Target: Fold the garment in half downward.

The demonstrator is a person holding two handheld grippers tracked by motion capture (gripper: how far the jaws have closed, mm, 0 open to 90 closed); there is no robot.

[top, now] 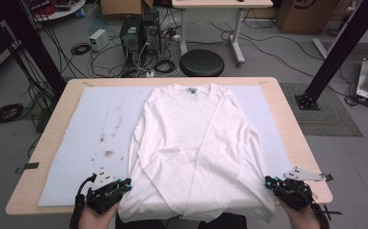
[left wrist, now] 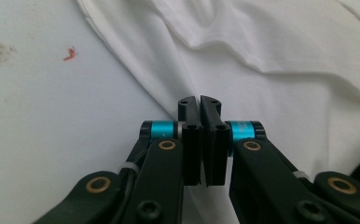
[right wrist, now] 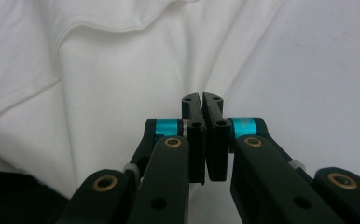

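Note:
A white long-sleeved shirt (top: 196, 143) lies flat on a pale blue mat (top: 96, 124), collar at the far side, both sleeves folded in across the body, hem hanging over the near table edge. My left gripper (top: 126, 183) sits at the shirt's near left corner, jaws shut. In the left gripper view its closed tips (left wrist: 200, 100) hover over the shirt's edge (left wrist: 285, 56) with no cloth visibly between them. My right gripper (top: 268, 181) rests at the near right corner. The right gripper view shows its tips (right wrist: 202, 97) closed over wrinkled shirt fabric (right wrist: 122, 93).
The mat carries brown stains (top: 108, 152) left of the shirt and a small red speck (left wrist: 69, 53). The wooden table (top: 44, 148) has bare margins on both sides. Beyond it stand a black stool (top: 201, 63), computer towers (top: 139, 33) and cables on the floor.

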